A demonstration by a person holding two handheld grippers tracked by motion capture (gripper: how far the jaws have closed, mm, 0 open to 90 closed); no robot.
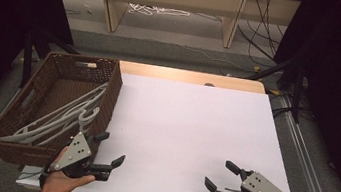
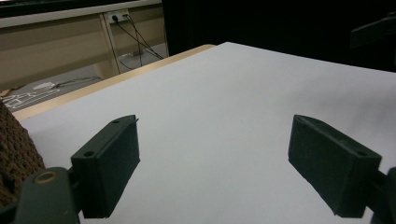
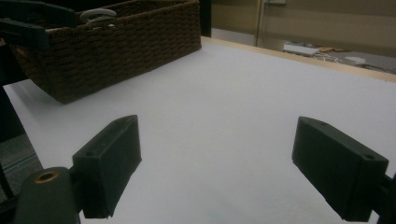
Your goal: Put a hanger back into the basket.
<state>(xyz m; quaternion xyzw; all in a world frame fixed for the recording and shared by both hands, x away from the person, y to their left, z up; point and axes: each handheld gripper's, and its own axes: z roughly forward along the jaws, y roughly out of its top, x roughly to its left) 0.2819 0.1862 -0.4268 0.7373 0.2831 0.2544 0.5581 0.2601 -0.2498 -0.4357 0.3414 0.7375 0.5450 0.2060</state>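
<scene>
Left claw (image 1: pixel 111 149): spread wide, empty, beside basket | Right claw (image 1: pixel 220 175): spread wide, empty, above white surface (image 1: pixel 189 129) | Wicker basket (image 1: pixel 107 97): holds white hangers (image 1: pixel 67 117)

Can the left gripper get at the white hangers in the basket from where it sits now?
Probably yes. The left gripper, jaws open and empty, sits beside the near corner of the wicker basket. The white hangers lie uncovered in the open top; it would only need to lift over the wall.

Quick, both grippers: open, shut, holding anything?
Left gripper: open, jaws wide apart, empty.
Right gripper: open, jaws wide apart, empty.
</scene>
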